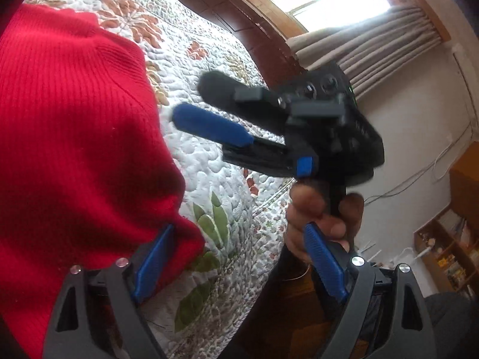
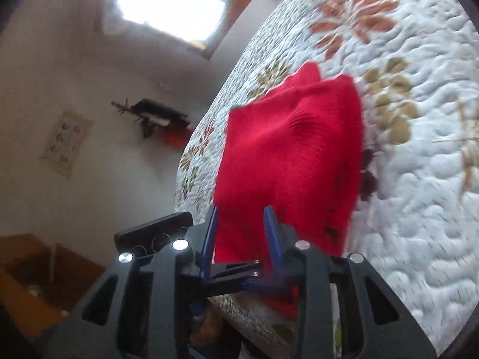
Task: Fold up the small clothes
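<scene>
Left gripper (image 1: pixel 236 257): jaws spread wide, gripping nothing; left pad touches the sweater's edge.
Right gripper (image 2: pixel 243 227): jaws apart, empty, just beside the sweater hem; a hand (image 1: pixel 321 218) grips its handle.
Red sweater (image 2: pixel 293 161): one, lying on the quilt (image 2: pixel 419 179).

The left gripper (image 1: pixel 239 257) stood wide open. The right gripper (image 2: pixel 242 227) was open too, its handle gripped by a hand (image 1: pixel 323 218).
</scene>
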Demonstrator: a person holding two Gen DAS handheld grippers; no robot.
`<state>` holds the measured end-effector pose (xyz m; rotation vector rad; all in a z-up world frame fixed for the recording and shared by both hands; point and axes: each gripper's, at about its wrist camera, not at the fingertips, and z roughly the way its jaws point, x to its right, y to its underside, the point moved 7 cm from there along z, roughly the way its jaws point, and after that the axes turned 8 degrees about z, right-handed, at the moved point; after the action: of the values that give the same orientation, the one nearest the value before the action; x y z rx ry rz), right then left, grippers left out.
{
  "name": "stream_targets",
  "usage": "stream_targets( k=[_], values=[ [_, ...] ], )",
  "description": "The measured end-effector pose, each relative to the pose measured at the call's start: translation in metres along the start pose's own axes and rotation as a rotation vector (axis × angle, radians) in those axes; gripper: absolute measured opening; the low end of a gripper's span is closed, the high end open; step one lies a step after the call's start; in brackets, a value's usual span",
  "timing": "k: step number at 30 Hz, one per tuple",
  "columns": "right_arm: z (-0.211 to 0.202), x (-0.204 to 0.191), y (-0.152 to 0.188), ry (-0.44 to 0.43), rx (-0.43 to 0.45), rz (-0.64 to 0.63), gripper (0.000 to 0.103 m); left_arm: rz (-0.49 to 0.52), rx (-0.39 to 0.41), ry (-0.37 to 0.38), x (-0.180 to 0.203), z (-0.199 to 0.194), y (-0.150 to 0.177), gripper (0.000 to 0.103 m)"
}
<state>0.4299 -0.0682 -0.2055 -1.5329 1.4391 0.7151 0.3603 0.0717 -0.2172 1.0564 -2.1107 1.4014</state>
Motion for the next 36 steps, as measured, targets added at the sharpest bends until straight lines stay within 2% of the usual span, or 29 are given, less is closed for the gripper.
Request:
stream_targets(
  k=[2,3,4,5,7,8,9,10,13,15,16,18,19,22,23,24,25,28,29,31,33,36],
  values=[
    [0.019,0.019,-0.005,0.079,-0.062,0.003,0.03,0.041,-0.014,-0.025,0.003,0.002,0.002,0.088],
    [0.024,0.029,-0.007,0.125,-0.072,-0.004,0.02,0.059,-0.018,-0.038,0.004,0.002,0.004,0.088],
    [0.024,0.036,-0.008,0.15,-0.073,-0.021,0.002,0.072,-0.02,-0.054,0.006,0.001,0.005,0.088],
    [0.019,0.041,-0.01,0.154,-0.056,-0.02,0.0,0.081,-0.019,-0.061,0.009,-0.001,0.007,0.088],
    [0.002,0.042,-0.014,0.14,0.003,-0.014,0.003,0.107,-0.004,-0.042,0.019,-0.011,0.01,0.088],
    [-0.006,0.037,-0.013,0.133,0.032,-0.023,0.009,0.118,0.008,-0.036,0.024,-0.017,0.012,0.088],
    [-0.013,0.029,-0.007,0.107,0.046,-0.031,0.024,0.12,0.02,-0.027,0.027,-0.024,0.014,0.088],
    [-0.017,0.018,0.0,0.069,0.045,-0.05,0.031,0.116,0.033,-0.022,0.028,-0.029,0.016,0.089],
    [-0.008,-0.005,0.026,0.024,-0.029,-0.135,0.031,0.097,0.04,0.002,0.029,-0.031,0.017,0.09],
    [0.006,0.008,0.033,0.122,-0.066,-0.151,0.031,0.076,0.041,0.02,0.027,-0.034,0.018,0.09],
    [0.008,0.02,0.031,0.17,-0.067,-0.136,0.022,0.061,0.046,0.037,0.027,-0.037,0.018,0.09],
    [-0.001,0.04,0.023,0.183,-0.049,-0.072,0.005,0.032,0.068,0.044,0.023,-0.054,0.014,0.09],
    [-0.012,0.039,0.02,0.166,-0.023,-0.054,0.01,0.016,0.08,0.035,0.021,-0.066,0.014,0.09],
    [-0.048,0.032,0.006,0.045,0.04,0.016,0.046,-0.019,0.148,-0.023,0.006,-0.117,0.016,0.091],
    [-0.054,0.03,-0.003,0.017,0.049,0.043,0.054,-0.033,0.181,-0.052,0.0,-0.134,0.015,0.093],
    [-0.056,0.03,-0.012,0.008,0.06,0.062,0.074,-0.051,0.209,-0.077,-0.01,-0.151,0.015,0.094],
    [-0.054,0.03,-0.022,0.008,0.06,0.076,0.078,-0.081,0.229,-0.1,-0.022,-0.166,0.015,0.095],
    [-0.033,0.041,-0.055,0.041,0.008,0.136,0.079,-0.216,0.22,-0.16,-0.067,-0.189,0.022,0.097],
    [-0.024,0.045,-0.062,0.05,-0.019,0.15,0.079,-0.254,0.217,-0.158,-0.079,-0.193,0.024,0.097],
    [-0.003,0.047,-0.075,0.078,-0.063,0.156,0.079,-0.333,0.203,-0.084,-0.097,-0.19,0.028,0.097],
    [0.012,0.051,-0.08,0.108,-0.102,0.145,0.079,-0.398,0.146,0.012,-0.109,-0.174,0.034,0.099],
    [0.034,0.053,-0.085,0.144,-0.148,0.123,0.081,-0.432,0.098,0.021,-0.124,-0.151,0.04,0.099]
  ],
)
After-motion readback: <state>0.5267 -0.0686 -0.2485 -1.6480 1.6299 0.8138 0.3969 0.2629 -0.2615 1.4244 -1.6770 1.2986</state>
